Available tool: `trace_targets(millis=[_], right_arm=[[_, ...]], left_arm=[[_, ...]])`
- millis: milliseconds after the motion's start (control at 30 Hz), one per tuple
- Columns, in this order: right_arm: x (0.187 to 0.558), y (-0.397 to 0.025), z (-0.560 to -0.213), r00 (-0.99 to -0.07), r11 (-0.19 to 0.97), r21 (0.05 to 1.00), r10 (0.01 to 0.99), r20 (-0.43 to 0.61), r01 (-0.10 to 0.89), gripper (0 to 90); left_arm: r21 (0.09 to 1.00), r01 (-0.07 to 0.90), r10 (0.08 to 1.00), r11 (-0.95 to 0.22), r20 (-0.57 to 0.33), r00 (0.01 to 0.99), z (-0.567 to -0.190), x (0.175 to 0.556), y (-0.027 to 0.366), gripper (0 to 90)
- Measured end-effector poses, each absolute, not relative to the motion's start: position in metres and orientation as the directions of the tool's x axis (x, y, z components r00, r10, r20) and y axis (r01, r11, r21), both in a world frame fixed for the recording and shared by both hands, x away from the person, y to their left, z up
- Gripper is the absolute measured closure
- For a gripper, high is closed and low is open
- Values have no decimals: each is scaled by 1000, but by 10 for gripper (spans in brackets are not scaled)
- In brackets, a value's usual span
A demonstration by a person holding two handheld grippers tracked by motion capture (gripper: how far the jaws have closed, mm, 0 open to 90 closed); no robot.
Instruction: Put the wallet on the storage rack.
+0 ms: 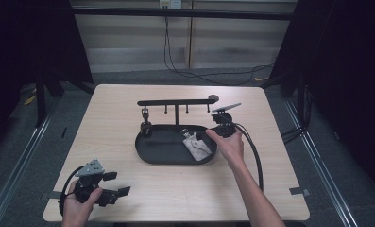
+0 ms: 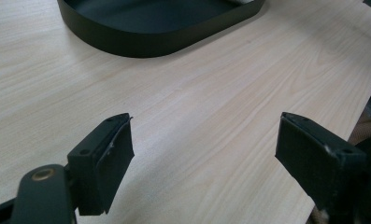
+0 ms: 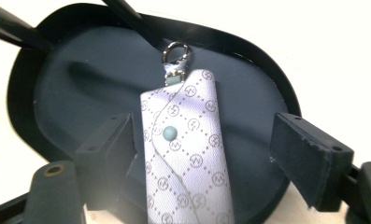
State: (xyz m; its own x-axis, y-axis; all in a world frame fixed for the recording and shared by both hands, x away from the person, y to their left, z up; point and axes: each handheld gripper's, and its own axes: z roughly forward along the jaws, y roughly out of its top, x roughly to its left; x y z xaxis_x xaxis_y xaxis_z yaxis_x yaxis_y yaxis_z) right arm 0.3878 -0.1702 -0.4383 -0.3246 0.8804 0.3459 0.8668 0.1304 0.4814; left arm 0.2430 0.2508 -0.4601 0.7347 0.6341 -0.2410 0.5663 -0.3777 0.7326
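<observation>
We are at the reach-and-grasp step: our right claw hangs over the black tray with its jaws spread wide, and the pale patterned key pouch lies flat on the tray floor between them, nearer the left jaw, its metal ring pointing away from the claw. In the high view the right claw sits at the tray's right end, just in front of the hook stand that rises behind the tray.

Our left claw is also open, holding nothing, low over bare bench with the tray's rim well ahead of it.

Next, we judge, the right claw must drop until both jaws straddle the pouch, centre on it, then close across its width before lifting.
</observation>
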Motion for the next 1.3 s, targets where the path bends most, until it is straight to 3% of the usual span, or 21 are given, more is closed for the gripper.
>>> trace_targets(millis=[267,1300], right_arm=[[373,-187,-435,-349,137,527,878,327,839,140],[281,-238,-434,-404,158,659,883,239,736,170]], left_arm=[[729,572,637,-376,-245,731,-461,245,251,188],[725,590,664,-355,-248,705,-463,245,252,192]])
